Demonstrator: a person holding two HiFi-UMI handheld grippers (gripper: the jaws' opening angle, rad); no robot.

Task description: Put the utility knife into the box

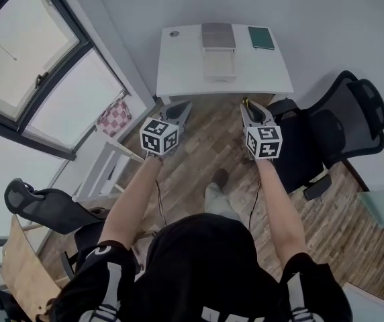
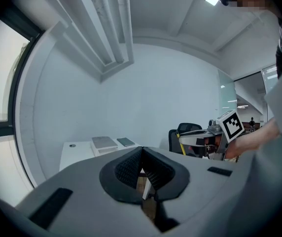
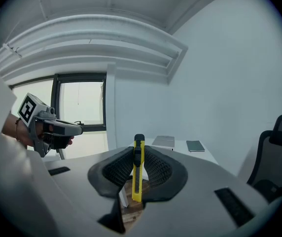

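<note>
Table (image 1: pixel 178 72): standing ahead of left gripper (image 1: pixel 180 107) and right gripper (image 1: pixel 250 107).
Box (image 1: pixel 219 62): lying mid-table, notebook (image 1: pixel 261 37) lying to its right.
Chair (image 1: pixel 343 123): standing right of right gripper.
Utility knife (image 3: pixel 138 169): sitting between right gripper's jaws.

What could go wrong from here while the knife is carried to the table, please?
1. The knife stands upright in the right gripper's fingers, pinched across its thin body, so it might pivot or slip on the way.
2. The chair sits close to that arm; a bump could jolt the grip.
3. The box shares the table with a notebook, so a loose drop may miss it.
</note>
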